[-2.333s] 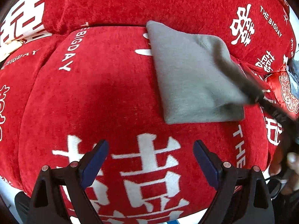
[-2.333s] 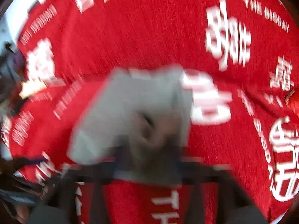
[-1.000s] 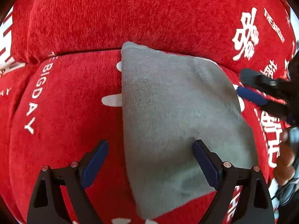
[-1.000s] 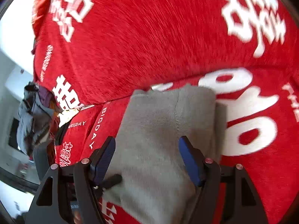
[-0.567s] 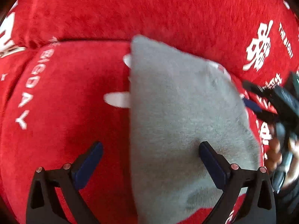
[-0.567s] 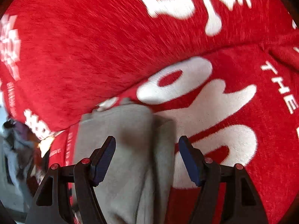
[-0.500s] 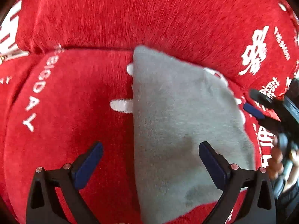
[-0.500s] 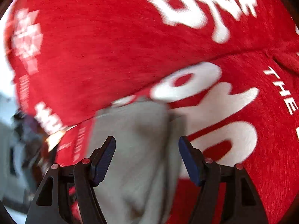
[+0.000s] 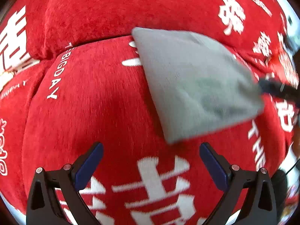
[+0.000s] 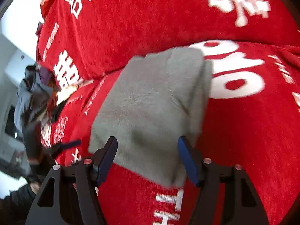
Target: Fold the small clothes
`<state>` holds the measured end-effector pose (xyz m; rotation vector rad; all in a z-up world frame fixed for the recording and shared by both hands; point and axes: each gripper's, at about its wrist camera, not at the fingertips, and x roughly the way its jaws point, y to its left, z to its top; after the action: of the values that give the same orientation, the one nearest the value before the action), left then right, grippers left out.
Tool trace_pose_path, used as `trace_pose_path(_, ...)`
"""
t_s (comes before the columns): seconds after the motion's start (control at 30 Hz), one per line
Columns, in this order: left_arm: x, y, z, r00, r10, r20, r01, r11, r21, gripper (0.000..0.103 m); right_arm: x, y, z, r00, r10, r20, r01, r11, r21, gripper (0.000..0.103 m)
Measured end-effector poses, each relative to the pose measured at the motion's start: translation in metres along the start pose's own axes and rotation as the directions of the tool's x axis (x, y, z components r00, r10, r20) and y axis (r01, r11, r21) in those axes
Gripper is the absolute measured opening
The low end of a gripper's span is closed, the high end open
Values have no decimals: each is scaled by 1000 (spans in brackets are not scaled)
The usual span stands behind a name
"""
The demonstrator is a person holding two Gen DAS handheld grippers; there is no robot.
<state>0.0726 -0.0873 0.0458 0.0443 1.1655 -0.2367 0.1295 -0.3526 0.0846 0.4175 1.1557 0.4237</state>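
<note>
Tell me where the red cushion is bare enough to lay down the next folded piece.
The widest free patch is the red seat cushion left of the folded grey garment, bordered by the back cushion seam above and the open left gripper below. The strip between garment and that gripper is also bare. It is crowded on the garment's right, where the right gripper straddles its edge.

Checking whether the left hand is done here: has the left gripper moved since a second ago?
Yes. The left gripper has backed off the grey garment; its open pads now frame the sofa's white character.
</note>
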Motion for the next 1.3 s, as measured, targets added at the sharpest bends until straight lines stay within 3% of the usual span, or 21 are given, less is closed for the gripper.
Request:
trace_pose_path(0.13, 4, -19, 3, 995, 82, 48, -85, 993, 76, 102, -16, 10, -13, 997, -49, 55, 51, 998, -27, 72)
trace_pose_path(0.3, 21, -9, 23, 995, 96, 41, -95, 995, -26, 102, 1, 10, -23, 996, -85, 9, 85, 994, -61, 72)
trace_pose_path(0.37, 24, 1, 25, 998, 63, 26, -60, 995, -84, 102, 8, 7, -25, 997, -81, -9, 80, 995, -58, 59)
trace_pose_path(0.43, 19, 9, 25, 998, 48, 41, -42, 991, -124, 102, 11, 5, -24, 998, -43, -35, 41, 998, -55, 26)
trace_pose_path(0.5, 15, 13, 22, 998, 41, 54, -33, 989, -146, 102, 7, 6, -26, 998, -55, -26, 53, 996, -75, 9)
trace_pose_path(0.53, 13, 15, 21, 998, 37, 55, -29, 988, -151, 102, 5, 7, -26, 998, -62, -21, 60, 994, -86, 7)
trace_pose_path(0.9, 8, 19, 17, 998, 34, 56, -25, 988, -151, 102, -31, 7, -22, 997, -37, 68, 42, 996, -73, 5)
trace_pose_path(1.03, 23, 22, 9, 999, 27, -26, -31, 989, -148, 102, -1, -11, -32, 990, -137, -23, 135, 989, -66, 5)
trace_pose_path(1.1, 18, 20, 6, 999, 26, -24, -29, 992, -124, 102, 1, -11, -35, 991, -134, -24, 132, 989, -67, 6)
trace_pose_path(1.2, -5, 22, 5, 1000, -22, 13, 23, 996, -87, 102, -12, -7, -32, 993, -121, -19, 119, 991, -55, 11)
trace_pose_path(1.27, -19, 25, 12, 997, -60, 41, 63, 994, -87, 102, -22, -3, -28, 990, -141, 1, 141, 987, -80, 19)
trace_pose_path(1.3, -23, 26, 20, 995, -75, 60, 80, 992, -99, 102, -29, -1, -25, 987, -156, 27, 157, 983, -91, 28)
